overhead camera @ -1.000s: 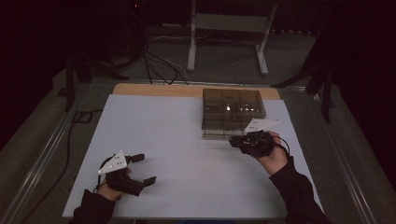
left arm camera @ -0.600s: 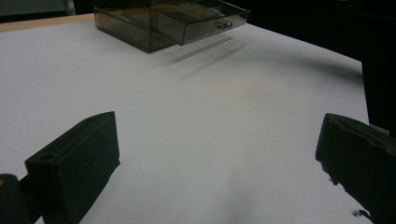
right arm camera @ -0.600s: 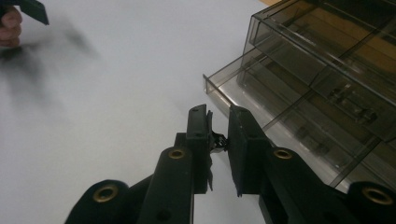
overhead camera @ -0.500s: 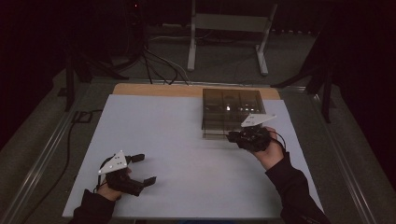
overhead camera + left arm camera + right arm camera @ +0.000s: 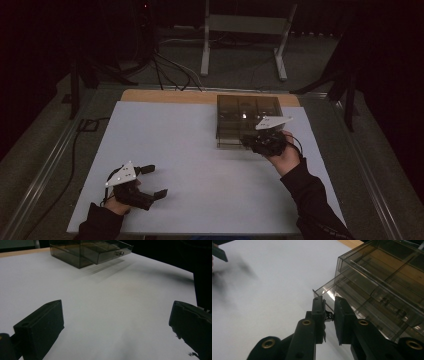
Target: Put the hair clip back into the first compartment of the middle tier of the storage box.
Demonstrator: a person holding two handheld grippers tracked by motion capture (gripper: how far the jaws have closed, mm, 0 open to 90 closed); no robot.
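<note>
Right gripper view is showing your right tongs [image 5: 329,315] closing on the small knob [image 5: 329,315] at the front of a drawer [image 5: 352,298] that is standing partly pulled out of the smoky clear box [image 5: 387,272]. That box is sitting on the far right part of the white counter [image 5: 200,150], and your left tongs [image 5: 152,181] are hanging wide apart and empty near the front left corner, well apart from it.

You are risking a few things here. The knob is tiny and the pads are only pinching its tip, so a pull at an angle could be slipping them off. The box looks light and nothing is bracing it, so a hard tug could be dragging the whole box toward you or tipping it rather than sliding the drawer. Pulling too far could be dropping the drawer off its rails.

Counting: one box, one drawer open, one knob, two tongs, one counter. How many other drawers it has you cannot tell.
</note>
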